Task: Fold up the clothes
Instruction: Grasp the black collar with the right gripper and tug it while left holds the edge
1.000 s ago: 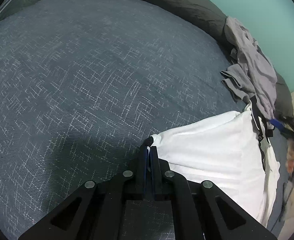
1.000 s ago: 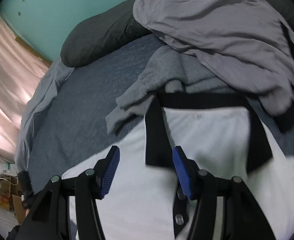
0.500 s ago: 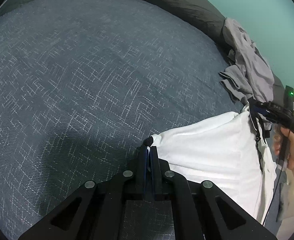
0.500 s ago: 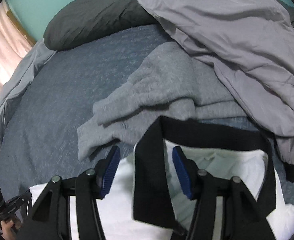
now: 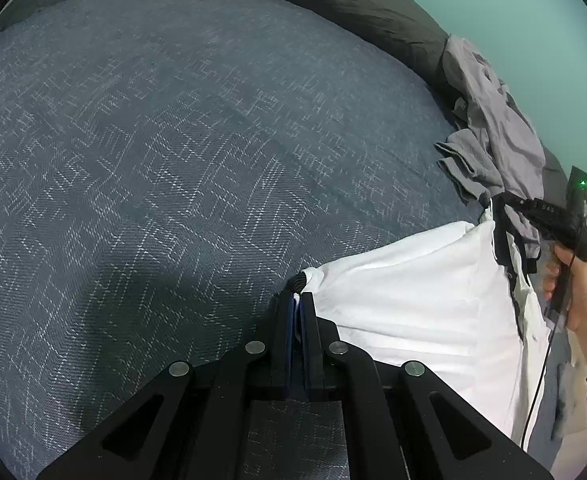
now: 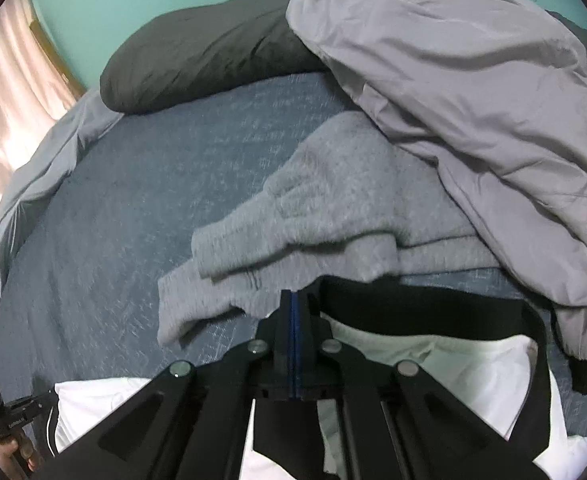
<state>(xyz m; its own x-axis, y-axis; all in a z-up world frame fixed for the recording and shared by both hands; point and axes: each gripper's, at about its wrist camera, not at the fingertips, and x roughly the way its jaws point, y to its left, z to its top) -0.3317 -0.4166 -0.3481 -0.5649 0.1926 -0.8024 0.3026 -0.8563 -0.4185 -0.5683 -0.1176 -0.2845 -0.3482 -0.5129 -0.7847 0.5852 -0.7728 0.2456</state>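
White polo shirt point(image 5: 421, 304) w/ black collar point(image 6: 413, 304) lay flat on blue bedspread point(image 5: 173, 160), grey clothes point(image 6: 433, 140) piled just beyond collar. Left gripper point(image 5: 298, 300) was pinched on black sleeve cuff. Right gripper point(image 6: 295, 300) was clamped tight at collar's left corner. Both pointed steeply down; hand point(image 5: 577, 292) on right grip handle.

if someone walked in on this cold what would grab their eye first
Probably the white polo shirt with its black collar, bright against the dark blue bedspread. The left gripper is shut on its sleeve end, and the right gripper is shut at the collar's edge. Just beyond the collar lies a heap of grey clothes, partly on a dark pillow by the teal wall.
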